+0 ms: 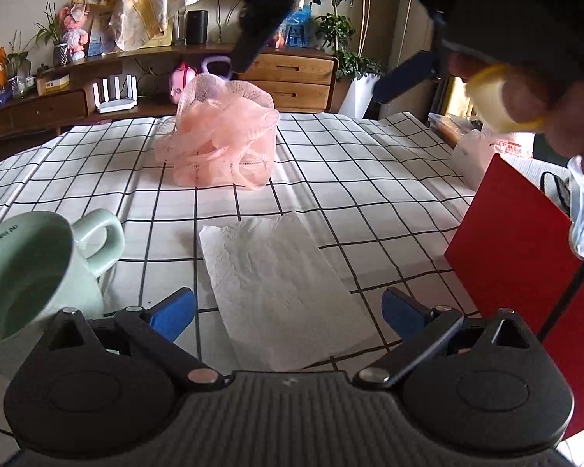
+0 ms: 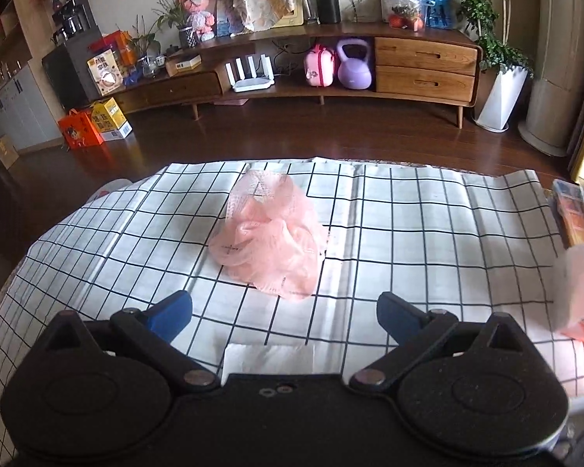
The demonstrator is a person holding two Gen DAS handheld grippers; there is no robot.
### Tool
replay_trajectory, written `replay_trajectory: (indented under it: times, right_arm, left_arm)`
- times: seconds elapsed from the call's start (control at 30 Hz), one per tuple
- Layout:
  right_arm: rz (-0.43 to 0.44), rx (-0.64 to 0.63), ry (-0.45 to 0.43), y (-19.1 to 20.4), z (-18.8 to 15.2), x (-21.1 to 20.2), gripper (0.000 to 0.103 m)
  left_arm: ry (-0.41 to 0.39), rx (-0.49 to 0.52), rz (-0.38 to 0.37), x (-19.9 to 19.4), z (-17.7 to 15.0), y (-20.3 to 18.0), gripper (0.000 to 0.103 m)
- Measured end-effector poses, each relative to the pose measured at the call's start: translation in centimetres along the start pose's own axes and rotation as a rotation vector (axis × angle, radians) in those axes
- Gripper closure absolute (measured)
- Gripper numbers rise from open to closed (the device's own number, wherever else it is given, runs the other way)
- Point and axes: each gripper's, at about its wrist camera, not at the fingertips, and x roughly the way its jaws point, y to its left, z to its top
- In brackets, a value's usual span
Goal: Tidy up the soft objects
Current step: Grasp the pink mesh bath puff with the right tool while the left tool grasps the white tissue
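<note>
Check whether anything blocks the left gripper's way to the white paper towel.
Nothing visible does. The left gripper has its jaws open with the paper towel lying flat right between them; the green mug stands off to the left.

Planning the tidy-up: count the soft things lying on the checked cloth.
2. A pink mesh sponge sits mid-cloth toward the far edge; a white paper towel lies flat nearer, between the left gripper's open fingers. Others may be hidden off-frame.
</note>
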Motion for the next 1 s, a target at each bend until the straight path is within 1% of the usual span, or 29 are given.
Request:
replay_trajectory:
  times: [0.13, 0.2, 0.3, 0.4, 0.47, 0.5, 0.53, 0.57, 0.6, 0.63, 0.67, 0.7, 0.73, 0.77, 0.8, 0.87, 0.9, 0.97, 1.0]
  right_arm:
    - [0.012, -0.017, 0.015, 0.0, 0.9, 2.0, 0.002]
    - [0.01, -0.027, 0.016, 0.1, 1.4, 2.7, 0.002]
    - [0.012, -0.032, 0.012, 0.2, 2.1, 4.0, 0.002]
    - [0.021, -0.028, 0.015, 0.2, 2.5, 5.4, 0.002]
    - [0.02, -0.028, 0.019, 0.3, 2.7, 6.3, 0.002]
    - [0.02, -0.028, 0.021, 0.3, 2.9, 6.7, 0.002]
    - [0.021, -0.027, 0.023, 0.3, 3.0, 7.1, 0.002]
    - [0.023, -0.027, 0.023, 0.3, 3.1, 7.5, 0.002]
    - [0.024, -0.027, 0.023, 0.4, 3.2, 7.9, 0.003]
    - [0.024, -0.028, 0.025, 0.4, 3.2, 8.3, 0.003]
    - [0.025, -0.028, 0.027, 0.4, 3.2, 8.6, 0.004]
    - [0.025, -0.031, 0.031, 0.5, 3.2, 9.0, 0.005]
    - [0.021, -0.034, 0.033, 0.6, 3.3, 9.4, 0.007]
    - [0.021, -0.036, 0.033, 0.7, 3.3, 9.6, 0.011]
    - [0.025, -0.038, 0.04, 0.8, 3.3, 10.0, 0.013]
    - [0.021, -0.041, 0.046, 1.0, 3.2, 10.6, 0.022]
    - [0.015, -0.046, 0.05, 1.1, 3.2, 10.8, 0.024]
    - [0.013, -0.045, 0.053, 1.1, 3.1, 11.1, 0.041]
    - [0.012, -0.04, 0.055, 1.2, 3.0, 11.2, 0.045]
  left_arm:
    - [0.006, 0.011, 0.022, 1.2, -0.2, -0.2, 0.001]
    - [0.023, 0.011, 0.018, 1.8, -0.3, -0.2, 0.001]
    - [0.034, 0.01, 0.02, 2.4, -0.5, -0.3, 0.009]
    - [0.012, 0.037, 0.054, 2.5, -0.8, -0.5, 0.017]
    - [-0.001, 0.047, 0.063, 2.4, -0.8, -0.6, 0.031]
    - [-0.01, 0.055, 0.075, 2.4, -0.9, -0.7, 0.034]
    - [-0.019, 0.062, 0.082, 2.3, -1.0, -0.7, 0.039]
    - [-0.027, 0.066, 0.083, 2.3, -1.0, -0.7, 0.05]
    - [-0.033, 0.07, 0.082, 2.3, -1.0, -0.7, 0.057]
    - [-0.04, 0.075, 0.074, 2.4, -0.9, -0.6, 0.068]
    - [-0.047, 0.08, 0.075, 2.4, -0.9, -0.6, 0.072]
    - [-0.049, 0.082, 0.067, 2.4, -0.9, -0.5, 0.073]
    - [-0.049, 0.082, 0.058, 2.4, -0.8, -0.5, 0.082]
    - [-0.051, 0.08, 0.054, 2.4, -0.8, -0.5, 0.088]
    - [-0.052, 0.075, 0.045, 2.3, -0.9, -0.3, 0.089]
    - [-0.048, 0.061, 0.033, 2.2, -0.8, -0.2, 0.09]
    - [-0.048, 0.055, 0.028, 2.3, -0.8, -0.1, 0.09]
    - [-0.048, 0.04, 0.017, 2.2, -0.8, 0.1, 0.092]
    - [-0.049, 0.037, 0.014, 2.2, -0.8, 0.1, 0.092]
